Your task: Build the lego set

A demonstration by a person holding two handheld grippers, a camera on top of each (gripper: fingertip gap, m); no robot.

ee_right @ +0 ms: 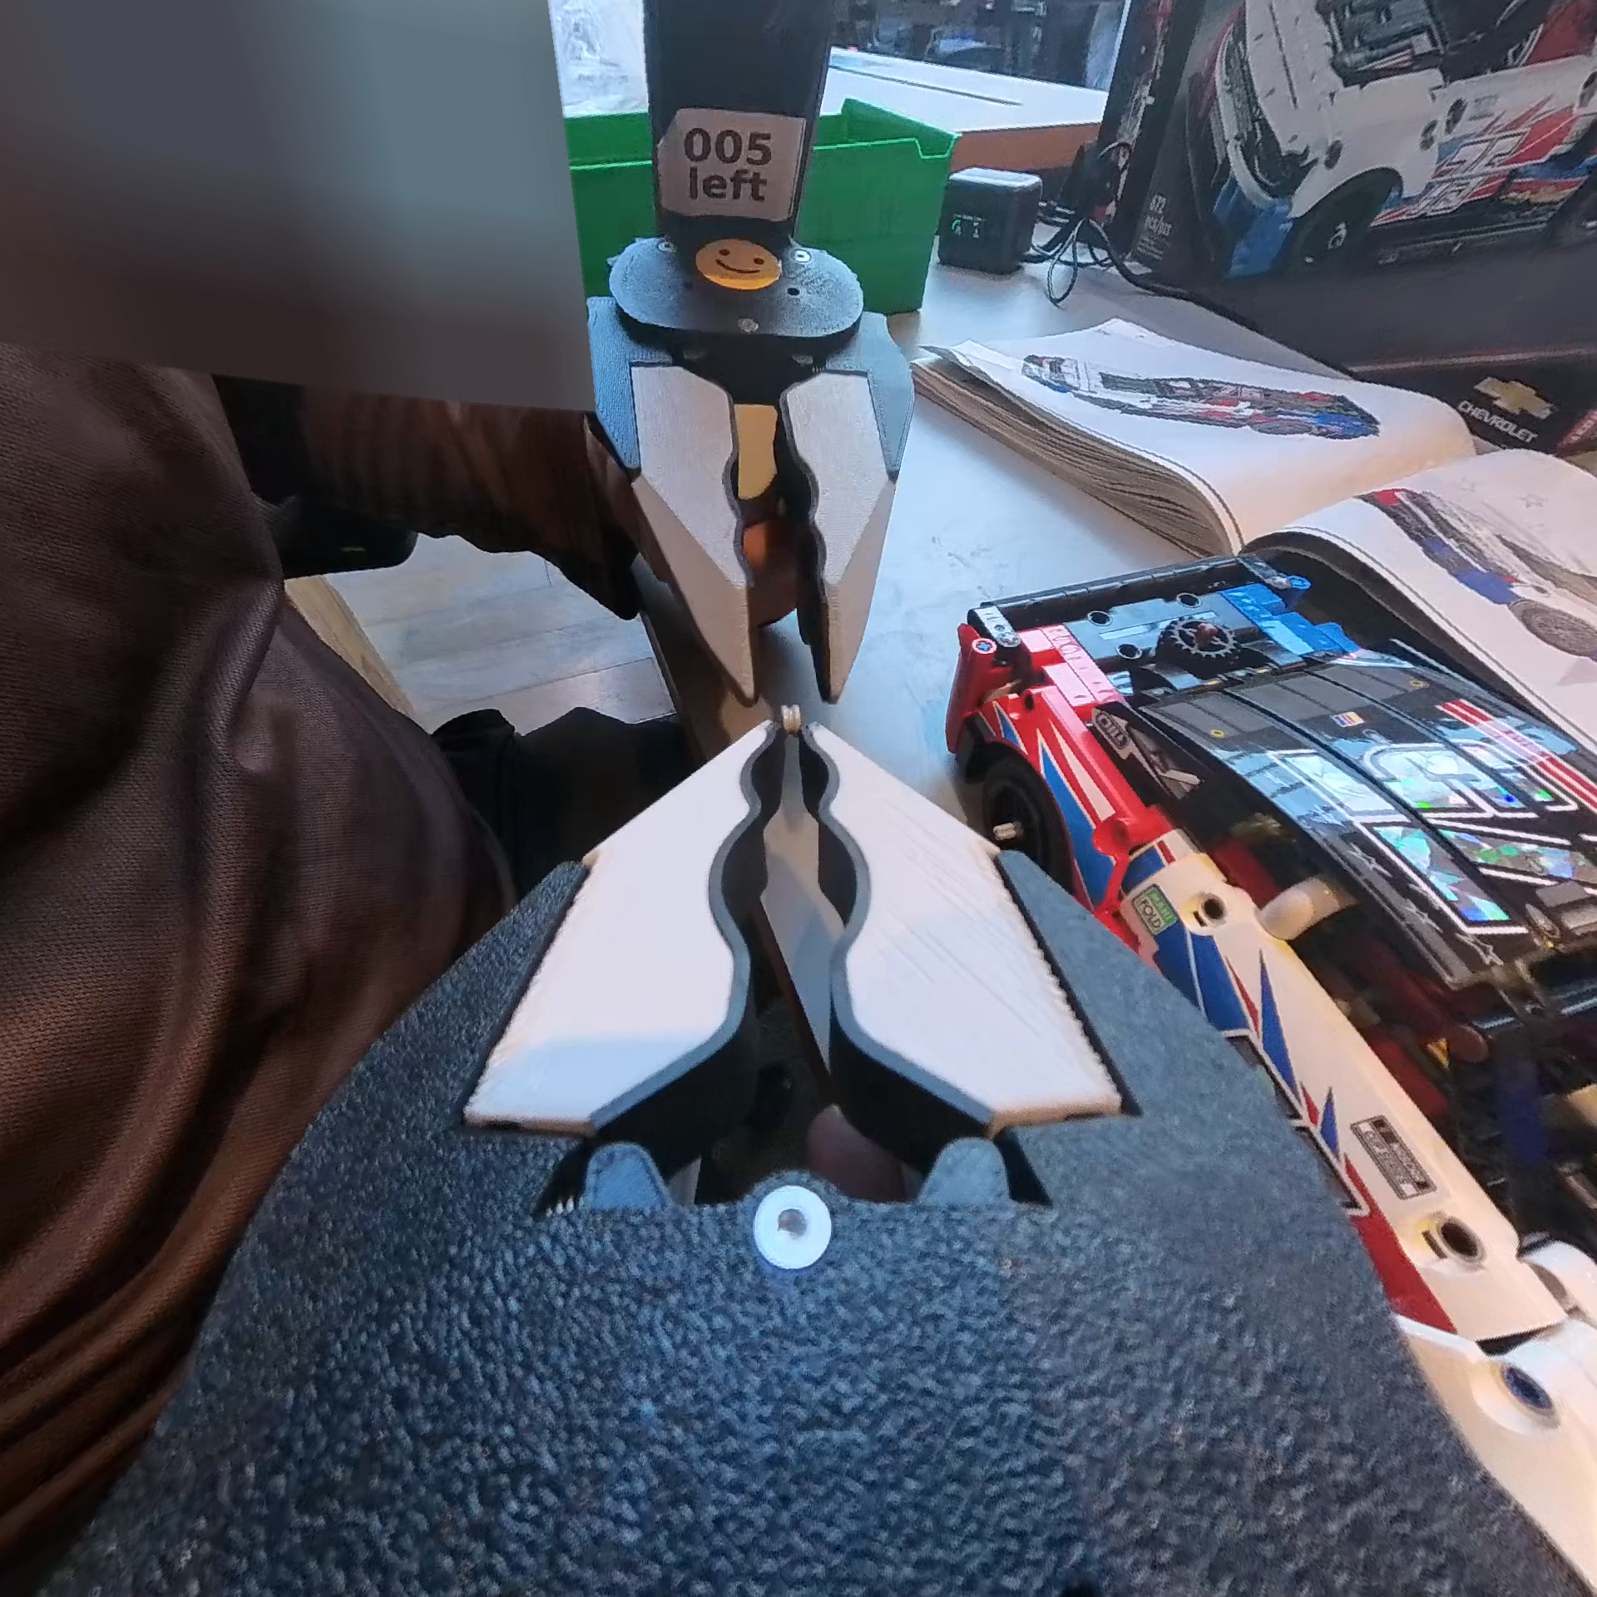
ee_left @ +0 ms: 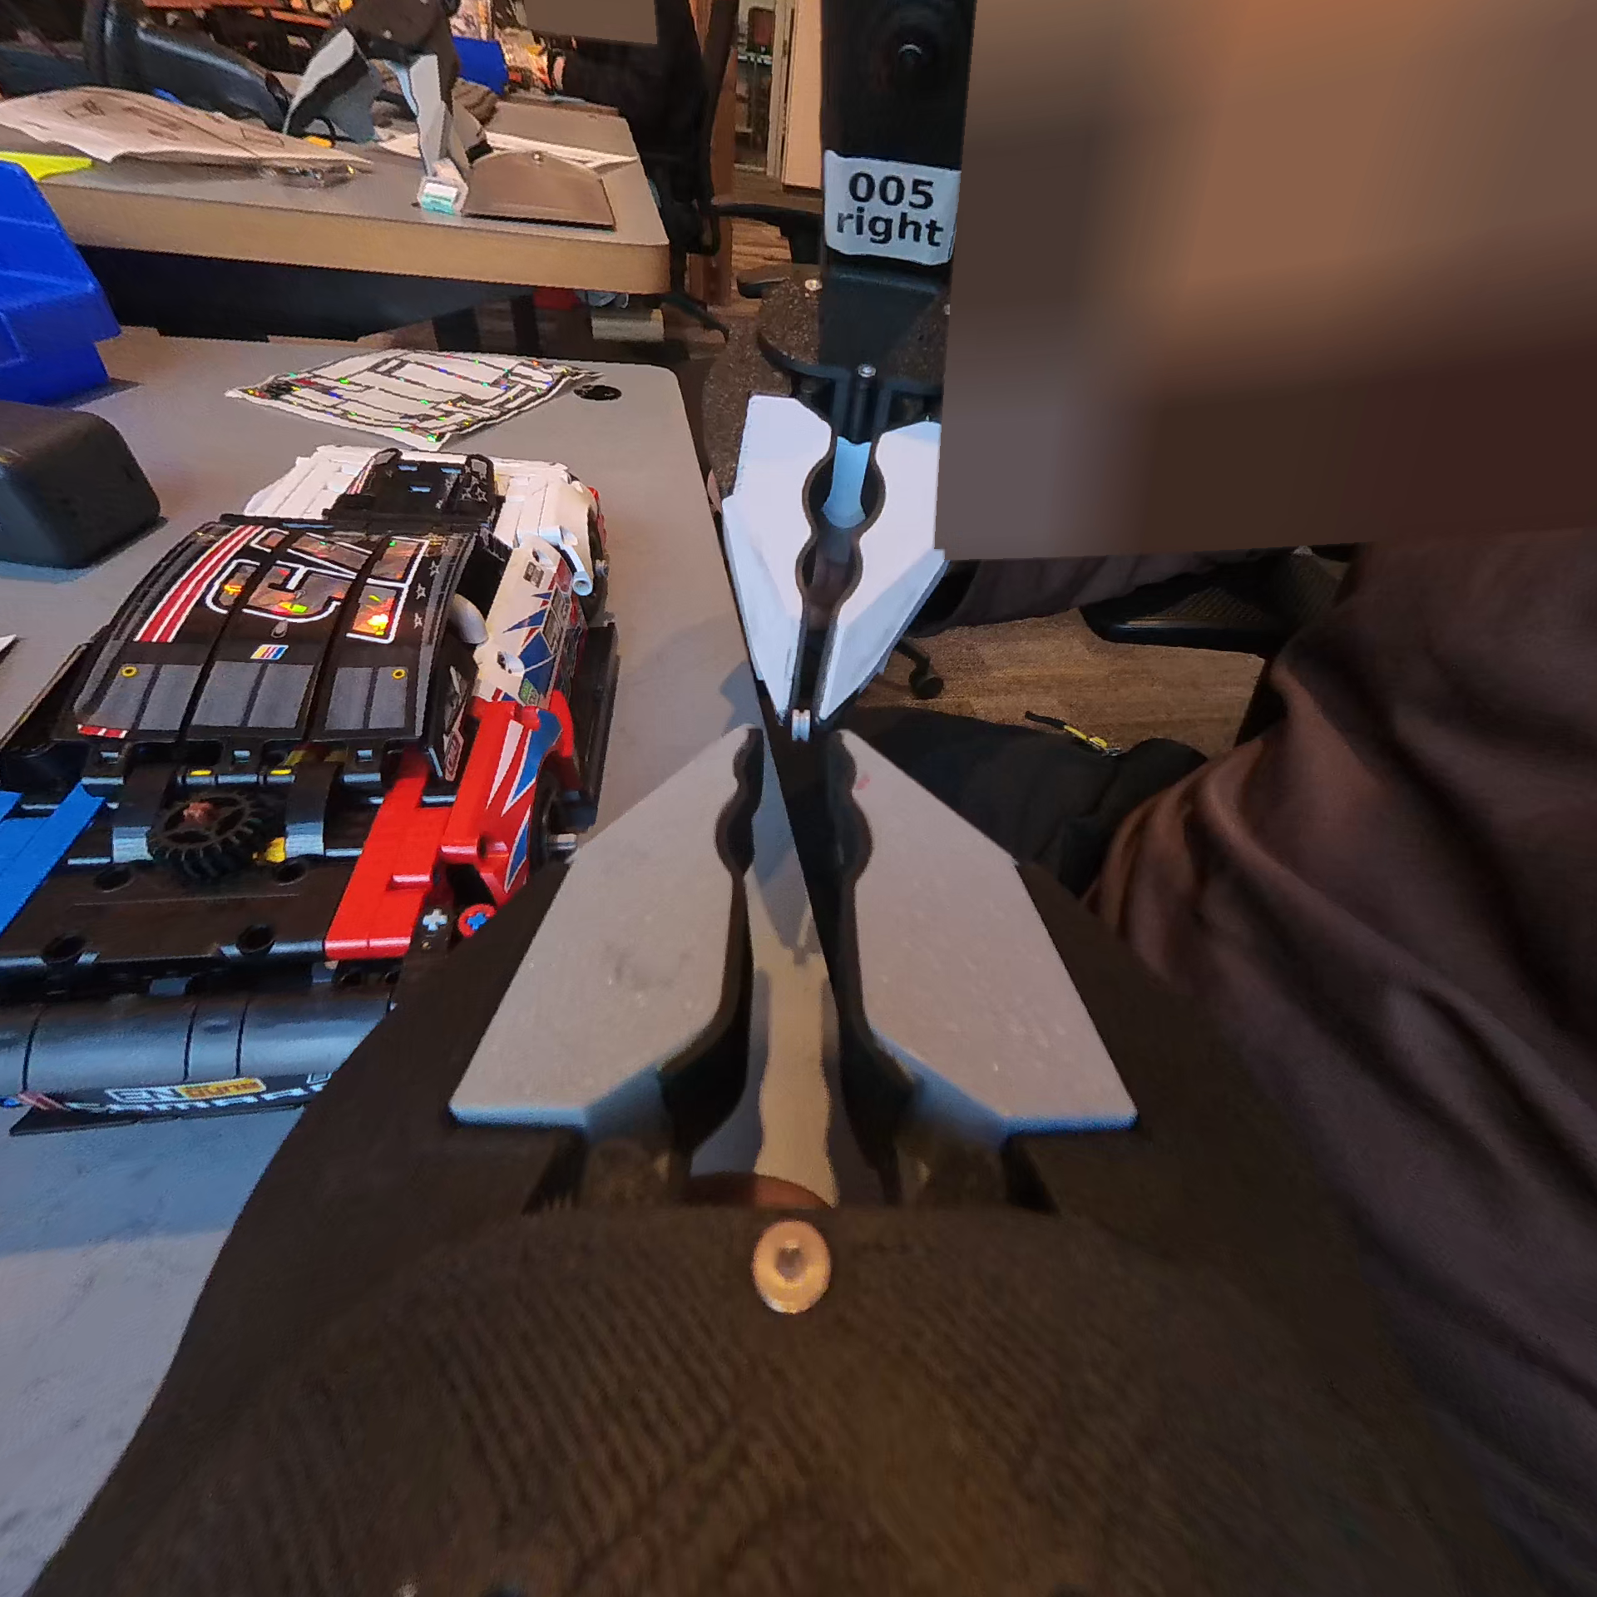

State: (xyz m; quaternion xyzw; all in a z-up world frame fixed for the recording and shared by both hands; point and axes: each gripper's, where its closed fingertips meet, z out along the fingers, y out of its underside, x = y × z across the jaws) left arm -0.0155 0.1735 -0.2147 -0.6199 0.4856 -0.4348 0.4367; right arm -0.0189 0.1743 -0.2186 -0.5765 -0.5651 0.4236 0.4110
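The Lego race car (ee_left: 346, 691), red, white, blue and black, lies on the grey table (ee_left: 665, 536); it also shows in the right wrist view (ee_right: 1296, 864). My right gripper (ee_right: 788, 733) is shut on a small light-coloured pin (ee_right: 789, 715), which sticks out at its fingertips. My left gripper (ee_left: 797, 734) is slightly open and empty. The two grippers meet tip to tip beside the table's edge, over a person's lap. In the left wrist view the right gripper (ee_left: 801, 704) comes down from above with the pin (ee_left: 801, 722) just at my left fingertips. The left gripper (ee_right: 786, 691) faces me in the right wrist view.
An open instruction booklet (ee_right: 1210, 415) and the set's box (ee_right: 1383, 130) lie behind the car. A green bin (ee_right: 873, 190), a blue bin (ee_left: 43, 285), a sticker sheet (ee_left: 415, 393) and a black device (ee_left: 60, 493) stand on the table. A person's brown sleeve (ee_left: 1339, 864) is close by. Less than 4 cm separates the two grippers' tips. From either gripper's tips it is about 35 centimetres to the black device (ee_left: 60, 493).
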